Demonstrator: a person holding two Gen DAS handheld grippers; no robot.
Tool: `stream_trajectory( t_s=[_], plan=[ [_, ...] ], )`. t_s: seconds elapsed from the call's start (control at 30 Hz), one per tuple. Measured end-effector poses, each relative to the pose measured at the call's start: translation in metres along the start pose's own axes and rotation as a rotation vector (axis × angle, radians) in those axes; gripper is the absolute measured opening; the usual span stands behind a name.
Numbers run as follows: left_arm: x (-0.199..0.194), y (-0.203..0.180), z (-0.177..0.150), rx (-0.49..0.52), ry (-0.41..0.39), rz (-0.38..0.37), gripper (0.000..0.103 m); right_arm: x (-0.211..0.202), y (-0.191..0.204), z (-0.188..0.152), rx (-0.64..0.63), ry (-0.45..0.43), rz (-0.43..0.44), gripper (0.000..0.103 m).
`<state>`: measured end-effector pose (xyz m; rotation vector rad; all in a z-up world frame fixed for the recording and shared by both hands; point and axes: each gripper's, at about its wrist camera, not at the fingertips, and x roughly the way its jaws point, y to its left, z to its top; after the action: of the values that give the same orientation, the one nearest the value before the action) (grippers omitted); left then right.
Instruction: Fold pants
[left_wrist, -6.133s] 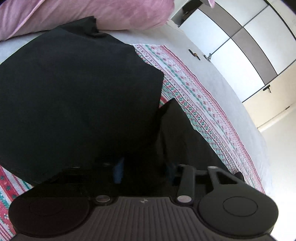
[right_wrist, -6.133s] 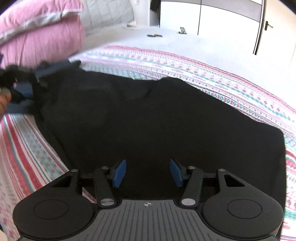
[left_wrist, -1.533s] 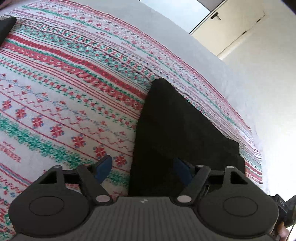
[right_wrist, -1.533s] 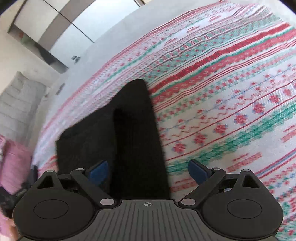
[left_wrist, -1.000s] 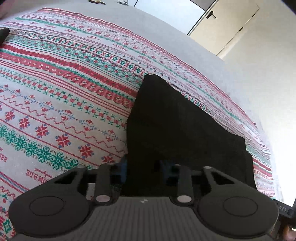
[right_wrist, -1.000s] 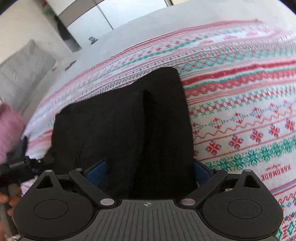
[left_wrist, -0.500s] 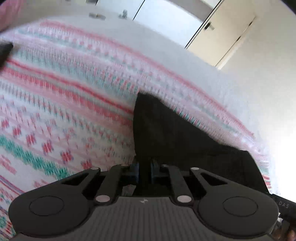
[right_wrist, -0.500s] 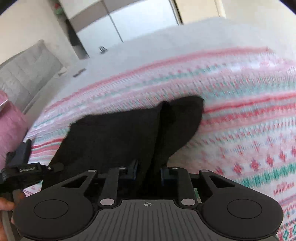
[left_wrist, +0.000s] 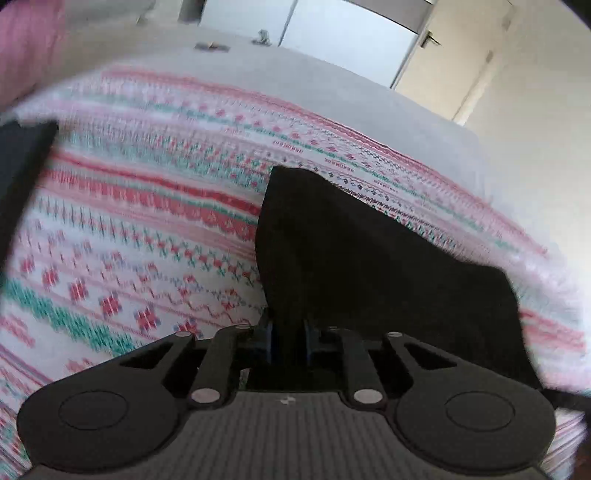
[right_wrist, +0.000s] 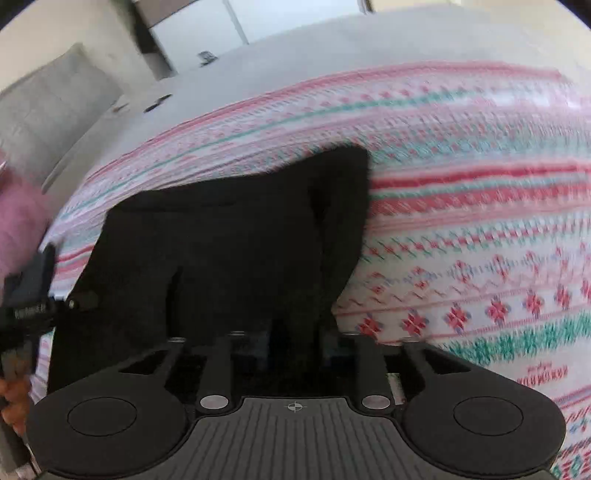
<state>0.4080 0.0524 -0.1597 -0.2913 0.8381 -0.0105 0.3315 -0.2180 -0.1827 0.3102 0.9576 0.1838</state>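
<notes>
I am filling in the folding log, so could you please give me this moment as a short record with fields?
Garment: black pants, partly folded, near edge lifted off the patterned bedspread
Left gripper: jaws closed on the pants' near edge, just eased slightly apart
Right gripper: jaws closed on a thicker bunch of the pants, just eased slightly apart
Background: pink pillow, wardrobe doors
Sharpness: both views motion-blurred

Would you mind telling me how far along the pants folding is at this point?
Done: the black pants already lie as a narrow folded strip on the patterned blanket. In hand: the left tongs and right tongs each pinch a corner of its near end. Left: carrying that end over and laying it flat.
</notes>
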Motion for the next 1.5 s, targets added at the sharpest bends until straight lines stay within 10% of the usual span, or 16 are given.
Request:
stream_trajectory(
  t_s=[0.3, 0.43, 0.5, 0.67, 0.8, 1.07, 1.27, 1.5],
  plan=[
    [0.006, -0.004, 0.003, 0.072, -0.005, 0.047, 0.027, -0.006, -0.016, -0.002, 0.016, 0.021, 0.031, 0.062],
    [-0.007, 0.002, -0.007, 0.016, 0.061, 0.020, 0.063, -0.009, -0.018, -0.008, 0.075, 0.053, 0.078, 0.073],
    [-0.014, 0.014, -0.013, -0.042, 0.113, -0.046, 0.065, -0.011, -0.024, -0.013, 0.130, 0.091, 0.152, 0.081],
    [-0.026, 0.033, -0.029, -0.071, 0.174, -0.192, 0.050, -0.019, -0.029, -0.025, 0.172, 0.089, 0.185, 0.078],
    [-0.030, 0.021, -0.041, 0.047, 0.136, -0.157, 0.007, -0.021, -0.014, -0.034, 0.124, 0.061, 0.142, 0.039],
    [-0.044, 0.025, -0.043, 0.108, 0.182, -0.176, 0.010, -0.054, -0.010, -0.026, 0.050, 0.050, 0.207, 0.026],
    [-0.047, 0.023, -0.041, 0.137, 0.144, -0.061, 0.031, -0.032, 0.009, -0.032, -0.099, 0.110, 0.047, 0.065],
    [-0.087, 0.028, -0.027, 0.133, -0.015, 0.087, 0.062, -0.090, 0.037, -0.023, -0.249, -0.179, -0.091, 0.080]
  ],
)
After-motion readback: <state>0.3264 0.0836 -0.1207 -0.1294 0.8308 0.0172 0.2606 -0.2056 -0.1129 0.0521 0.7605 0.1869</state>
